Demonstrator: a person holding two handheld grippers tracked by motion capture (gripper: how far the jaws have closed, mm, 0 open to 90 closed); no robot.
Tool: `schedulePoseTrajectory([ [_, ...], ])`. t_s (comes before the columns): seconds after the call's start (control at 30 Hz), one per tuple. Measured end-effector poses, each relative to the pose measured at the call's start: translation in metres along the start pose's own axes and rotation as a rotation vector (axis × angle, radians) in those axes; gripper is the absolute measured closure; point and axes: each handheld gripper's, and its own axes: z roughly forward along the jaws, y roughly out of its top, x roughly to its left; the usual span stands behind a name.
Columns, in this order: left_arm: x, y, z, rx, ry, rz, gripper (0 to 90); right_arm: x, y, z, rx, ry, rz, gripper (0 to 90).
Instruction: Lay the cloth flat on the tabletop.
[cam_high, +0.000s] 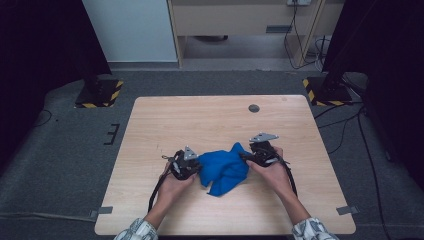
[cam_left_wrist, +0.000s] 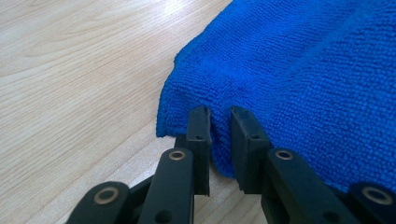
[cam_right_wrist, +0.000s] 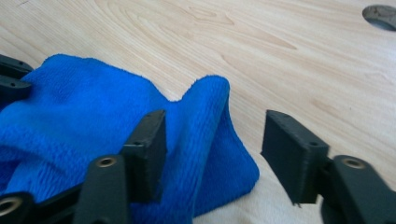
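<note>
A crumpled bright blue microfibre cloth (cam_high: 224, 168) lies bunched on the near half of the pale wood-grain table (cam_high: 210, 120), between the person's two hands. The left hand-held gripper (cam_high: 192, 168), black with a grey three-cornered plate on top, sits at the cloth's left edge; in the left gripper view its two black jaws stand almost together, with a fold of the cloth's hem (cam_left_wrist: 219, 140) pinched in the narrow gap between them, so it is clamped on the cloth. The right hand-held gripper (cam_high: 248, 156), also black and carrying a grey plate, is at the cloth's upper right corner. In the right gripper view its jaws stand wide apart: the left-hand jaw lies in front of the blue fabric (cam_right_wrist: 93, 116), while the other jaw stands over bare wood just beside the cloth, and a raised peak of the cloth (cam_right_wrist: 210, 93) stands up beyond the gap between them. Whether either of these jaws touches the fabric cannot be told. A small dark round disc (cam_high: 254, 108) is set in the table's far right part, well apart from the cloth. Patterned sleeves (cam_high: 137, 231) show at the bottom edge of the high view, and black cables trail from both grippers along the forearms.
</note>
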Motion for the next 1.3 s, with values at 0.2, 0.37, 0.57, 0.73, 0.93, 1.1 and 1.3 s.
schedulePoseTrajectory([
  [0.2, 0.000, -0.001, 0.000, -0.007, 0.006, -0.003, 75.5, -0.001, -0.002, 0.019, 0.063, 0.043, -0.004, 42.5],
  [0.37, 0.000, -0.001, 0.000, -0.010, 0.007, -0.001, 75.2, 0.004, -0.004, 0.017, 0.054, 0.072, -0.029, 73.4],
  [0.57, 0.001, 0.000, -0.002, -0.013, 0.010, -0.001, 75.4, 0.005, -0.002, 0.004, 0.012, 0.080, -0.009, 86.7],
  [0.73, 0.002, 0.000, -0.005, -0.026, 0.033, 0.006, 80.3, 0.002, 0.000, -0.005, -0.018, 0.079, 0.003, 86.8],
  [0.93, 0.007, 0.000, -0.009, -0.035, 0.034, -0.007, 86.3, -0.004, 0.001, -0.016, -0.056, 0.074, 0.020, 86.9],
  [1.1, 0.010, -0.001, -0.009, -0.039, 0.033, -0.022, 86.5, -0.006, -0.001, -0.026, -0.074, 0.084, 0.035, 86.9],
  [1.3, 0.010, 0.001, -0.009, -0.097, 0.036, -0.045, 74.9, 0.000, -0.002, -0.024, -0.060, 0.100, 0.030, 86.8],
])
